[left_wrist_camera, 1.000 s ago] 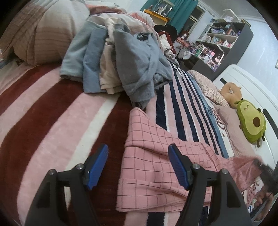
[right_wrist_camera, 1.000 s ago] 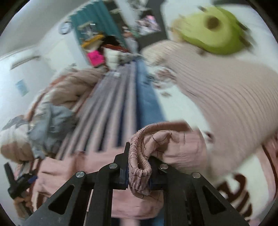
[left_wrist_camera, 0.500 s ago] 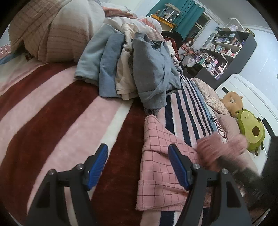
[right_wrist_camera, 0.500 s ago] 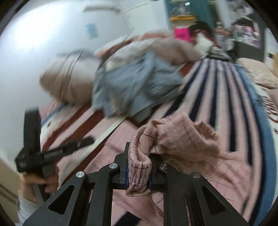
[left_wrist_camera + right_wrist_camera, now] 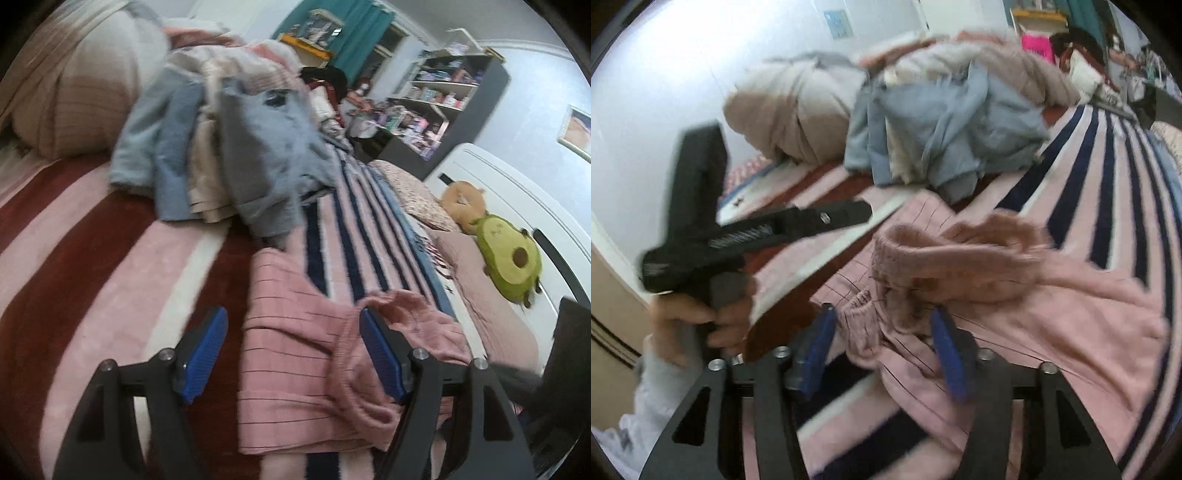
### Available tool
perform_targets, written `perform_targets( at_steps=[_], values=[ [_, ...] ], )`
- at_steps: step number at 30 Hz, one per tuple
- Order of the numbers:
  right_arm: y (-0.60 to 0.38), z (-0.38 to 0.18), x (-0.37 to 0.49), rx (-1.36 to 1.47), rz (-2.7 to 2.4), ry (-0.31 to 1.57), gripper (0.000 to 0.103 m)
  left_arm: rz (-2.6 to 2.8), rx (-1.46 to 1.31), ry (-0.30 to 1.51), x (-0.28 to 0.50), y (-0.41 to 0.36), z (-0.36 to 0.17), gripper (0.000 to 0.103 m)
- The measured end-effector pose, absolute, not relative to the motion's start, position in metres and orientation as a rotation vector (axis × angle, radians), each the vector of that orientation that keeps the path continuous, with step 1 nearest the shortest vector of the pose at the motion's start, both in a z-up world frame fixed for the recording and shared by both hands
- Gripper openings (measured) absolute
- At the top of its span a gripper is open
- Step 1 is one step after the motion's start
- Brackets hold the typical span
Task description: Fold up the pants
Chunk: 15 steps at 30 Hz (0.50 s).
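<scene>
The left gripper (image 5: 293,354) is wide open, with the pink pants (image 5: 295,347) lying between its jaws on the striped blanket (image 5: 110,280). The right gripper (image 5: 882,350) is open too, with the bunched waistband (image 5: 945,258) just past its jaws. Farther off sits a pile of clothes (image 5: 236,155).

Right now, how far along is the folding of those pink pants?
Partly done. The pink pants lie doubled on the striped blanket, the waistband laid over the legs. Both the right gripper and left gripper are open, holding nothing. The top layer is bunched, so smoothing and probably another fold remain.
</scene>
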State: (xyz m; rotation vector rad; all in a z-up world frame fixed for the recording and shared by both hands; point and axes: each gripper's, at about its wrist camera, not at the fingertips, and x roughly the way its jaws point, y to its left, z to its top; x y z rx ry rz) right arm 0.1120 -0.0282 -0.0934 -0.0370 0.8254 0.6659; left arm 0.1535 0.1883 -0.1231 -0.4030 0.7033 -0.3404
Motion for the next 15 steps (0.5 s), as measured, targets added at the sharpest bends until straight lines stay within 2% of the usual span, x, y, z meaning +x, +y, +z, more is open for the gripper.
perform_targets(
  at_steps=[7, 15],
  values=[
    [-0.113, -0.089, 0.108, 0.020, 0.436, 0.829, 0.054, -0.538, -0.283, 0.675, 0.150, 0.140, -0.110, 0.075],
    [-0.157, -0.109, 0.115, 0.177, 0.389, 0.875, 0.054, -0.449, -0.097, 0.757, 0.164, 0.095, -0.122, 0.073]
  ],
)
